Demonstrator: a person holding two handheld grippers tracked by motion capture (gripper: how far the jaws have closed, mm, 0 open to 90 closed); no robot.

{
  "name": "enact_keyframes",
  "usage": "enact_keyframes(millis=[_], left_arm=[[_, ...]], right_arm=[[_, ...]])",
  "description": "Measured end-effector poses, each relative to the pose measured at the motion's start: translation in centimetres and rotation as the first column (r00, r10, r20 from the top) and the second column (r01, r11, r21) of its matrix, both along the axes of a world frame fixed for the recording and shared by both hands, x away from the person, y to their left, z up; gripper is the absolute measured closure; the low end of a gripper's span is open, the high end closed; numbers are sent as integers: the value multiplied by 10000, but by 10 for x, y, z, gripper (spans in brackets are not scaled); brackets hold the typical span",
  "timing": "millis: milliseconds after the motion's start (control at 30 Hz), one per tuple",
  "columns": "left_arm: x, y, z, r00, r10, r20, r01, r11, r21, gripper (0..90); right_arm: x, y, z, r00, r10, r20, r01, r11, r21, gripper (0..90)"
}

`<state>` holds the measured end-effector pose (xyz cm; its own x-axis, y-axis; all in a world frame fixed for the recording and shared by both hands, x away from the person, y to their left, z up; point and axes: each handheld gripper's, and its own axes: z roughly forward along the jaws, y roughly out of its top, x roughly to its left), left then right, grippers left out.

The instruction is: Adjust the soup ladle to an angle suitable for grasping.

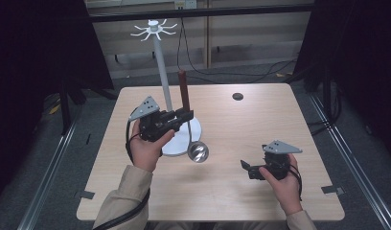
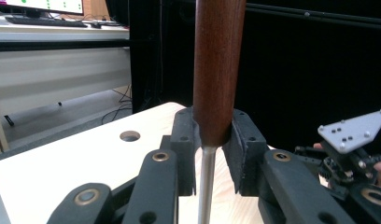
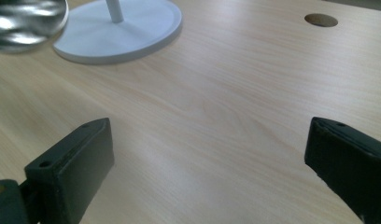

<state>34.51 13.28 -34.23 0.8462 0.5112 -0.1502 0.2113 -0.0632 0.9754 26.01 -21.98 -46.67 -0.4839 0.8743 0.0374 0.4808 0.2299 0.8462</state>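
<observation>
High view: left gripper clamped on a ladle, jaws pressed against the low end of its brown wooden handle. Handle upright, long axis near vertical; thin metal shank running down from the jaws to the shiny bowl, low over the wooden table at the rim of the white round base. White pole of the hook stand just beside and behind the handle, its ring of hooks well above the handle's top. Likely coming move, judged only from this layout: lifting the ladle toward those hooks, so the relation that counts is straight up and slightly back and left from the jaws. Left hand clearly nearer the stand; right gripper well apart near the front right, low over bare table, spread, empty. Small dark hole in the tabletop farther back.

Left gripper view: wooden handle pinched between both pads, steel shank dropping between the linkages. Grip point plain here, at the handle's taper. Top end cut off by the frame, so any hanging hole impossible to confirm. Other gripper off to the right.

Right gripper view: jaws wide apart with nothing between, only table grain. Ladle bowl blurred at upper left, touching or just over the stand base; contact impossible to tell.
</observation>
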Motion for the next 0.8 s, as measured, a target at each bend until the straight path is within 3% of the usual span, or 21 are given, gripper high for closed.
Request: enact_keyframes(millis=[233, 467, 600, 800], left_arm=[[8, 5, 11, 9999, 118, 48, -117, 9998, -133, 743], [15, 8, 23, 9999, 112, 127, -110, 9998, -144, 743], [19, 9, 28, 9998, 164, 67, -161, 9992, -372, 743], [25, 10, 35, 9996, 256, 108, -253, 9992, -315, 743]], right_arm=[[0, 3, -7, 9994, 125, -328, -138, 9991, -398, 12], [0, 9, -16, 9971, 284, -705, -370, 9917, -1228, 17], [0, 10, -18, 9964, 275, -796, -387, 9890, -1424, 19], [0, 12, -21, 9953, 265, -935, -417, 9856, -1640, 21]])
